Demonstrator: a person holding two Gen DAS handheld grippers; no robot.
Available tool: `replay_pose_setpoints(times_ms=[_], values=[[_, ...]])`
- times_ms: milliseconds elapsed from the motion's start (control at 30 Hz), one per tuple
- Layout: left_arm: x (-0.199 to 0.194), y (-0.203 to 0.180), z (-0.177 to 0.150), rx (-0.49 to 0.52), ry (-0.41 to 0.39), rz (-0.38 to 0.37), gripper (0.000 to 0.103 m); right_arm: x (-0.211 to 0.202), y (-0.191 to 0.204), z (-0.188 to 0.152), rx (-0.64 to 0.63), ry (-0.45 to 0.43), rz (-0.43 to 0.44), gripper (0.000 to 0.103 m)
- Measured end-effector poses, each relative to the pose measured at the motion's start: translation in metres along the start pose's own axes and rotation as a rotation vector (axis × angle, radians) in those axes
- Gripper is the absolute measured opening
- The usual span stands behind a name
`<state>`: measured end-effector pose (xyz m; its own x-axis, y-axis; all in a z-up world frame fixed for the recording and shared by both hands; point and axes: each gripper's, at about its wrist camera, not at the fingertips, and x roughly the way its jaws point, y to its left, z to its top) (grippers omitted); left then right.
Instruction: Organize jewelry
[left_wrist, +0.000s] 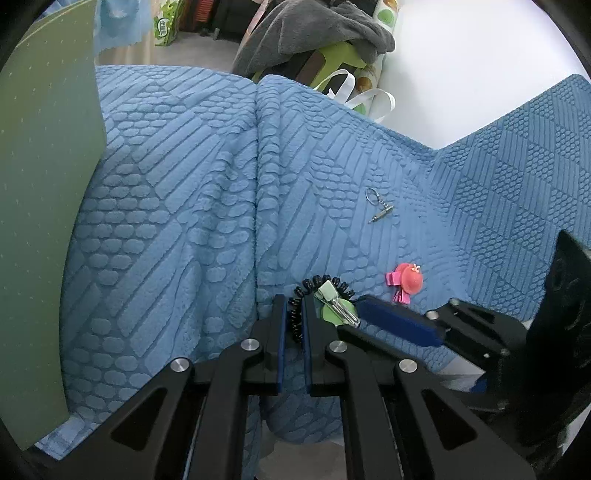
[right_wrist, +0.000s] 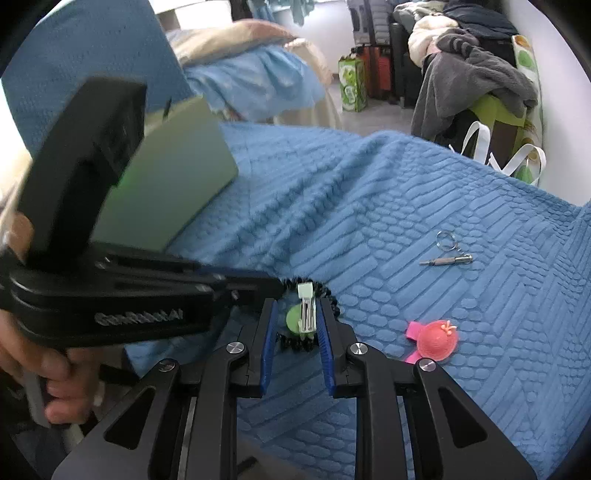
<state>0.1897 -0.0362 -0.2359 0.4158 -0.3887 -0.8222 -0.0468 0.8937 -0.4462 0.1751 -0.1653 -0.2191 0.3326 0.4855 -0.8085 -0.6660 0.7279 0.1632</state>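
A black coiled hair tie (left_wrist: 295, 317) with a green hair clip (left_wrist: 334, 301) lies on the blue textured cover (left_wrist: 207, 206). My left gripper (left_wrist: 294, 314) is shut on the coil's left side. My right gripper (right_wrist: 295, 317) stands around the green clip (right_wrist: 304, 314) and coil (right_wrist: 295, 343), jaws a little apart and not pressing it. In the left wrist view the right gripper's blue pad (left_wrist: 399, 325) lies beside the clip. A pink hat-shaped hair clip (left_wrist: 406, 280) lies to the right; it also shows in the right wrist view (right_wrist: 436, 339). A silver keyring charm (left_wrist: 378, 205) lies farther off (right_wrist: 448, 251).
A green flat box (left_wrist: 40, 206) stands at the left on the cover; it also shows in the right wrist view (right_wrist: 166, 184). Behind are a grey blanket on a chair (left_wrist: 314, 37), bags (right_wrist: 351, 85) and a white wall.
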Motion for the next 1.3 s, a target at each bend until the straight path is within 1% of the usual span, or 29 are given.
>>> replay_pose_setpoints(times_ms=[33,133,267,300,467,500,533,600,667,767,833,933,1000,1067,1167,1200,1233,1300], values=[[-0.001,0.001,-0.001,0.001,-0.001,-0.001,0.007,0.002,0.002,-0.001,-0.020,-0.003,-0.021,0.019],[-0.003,0.003,-0.002,-0.001,-0.001,-0.002,0.007,0.001,0.002,-0.001,-0.029,0.002,-0.027,0.019],[-0.005,0.003,-0.002,0.005,-0.003,-0.004,0.007,0.002,0.007,0.001,-0.051,0.012,-0.057,0.017],[-0.006,0.002,-0.002,0.008,-0.006,-0.008,0.007,0.001,0.009,0.002,-0.041,0.006,-0.058,0.012],[-0.012,-0.009,0.001,0.028,-0.024,-0.020,0.007,-0.016,0.000,0.004,0.036,-0.045,-0.053,0.012],[-0.014,-0.011,0.001,0.029,-0.027,-0.021,0.007,-0.023,-0.003,0.005,0.060,-0.068,-0.045,0.009],[-0.015,-0.012,0.002,0.031,-0.031,-0.016,0.007,-0.028,-0.006,0.006,0.077,-0.083,-0.048,0.000],[-0.018,-0.014,0.002,0.039,-0.037,-0.011,0.007,-0.040,-0.009,0.007,0.113,-0.118,-0.049,0.000],[-0.020,-0.013,0.003,0.038,-0.043,-0.014,0.007,-0.047,-0.012,0.008,0.142,-0.134,-0.051,0.000],[-0.022,-0.013,0.004,0.036,-0.048,-0.016,0.007,-0.045,-0.014,0.006,0.160,-0.125,-0.055,0.000],[-0.023,-0.013,0.004,0.038,-0.050,-0.012,0.007,-0.036,-0.013,0.005,0.156,-0.090,-0.041,0.003],[-0.022,-0.009,0.004,0.034,-0.047,-0.005,0.007,-0.024,-0.005,0.004,0.116,-0.053,-0.029,0.004],[-0.023,-0.007,0.004,0.024,-0.045,-0.011,0.007,-0.018,-0.002,0.002,0.101,-0.037,-0.056,0.008],[-0.027,-0.006,0.004,0.022,-0.052,-0.013,0.007,-0.015,-0.006,0.001,0.113,-0.034,-0.051,0.011],[-0.041,-0.009,0.005,0.044,-0.077,0.010,0.007,-0.021,-0.013,0.001,0.145,-0.055,-0.038,0.012],[-0.045,-0.010,0.005,0.052,-0.086,0.015,0.007,-0.023,-0.015,0.001,0.151,-0.061,-0.035,0.014],[-0.050,-0.011,0.005,0.058,-0.094,0.018,0.007,-0.024,-0.016,0.001,0.156,-0.066,-0.031,0.020],[-0.062,-0.011,0.006,0.067,-0.116,0.025,0.007,-0.024,-0.017,0.003,0.162,-0.067,-0.024,0.023]])
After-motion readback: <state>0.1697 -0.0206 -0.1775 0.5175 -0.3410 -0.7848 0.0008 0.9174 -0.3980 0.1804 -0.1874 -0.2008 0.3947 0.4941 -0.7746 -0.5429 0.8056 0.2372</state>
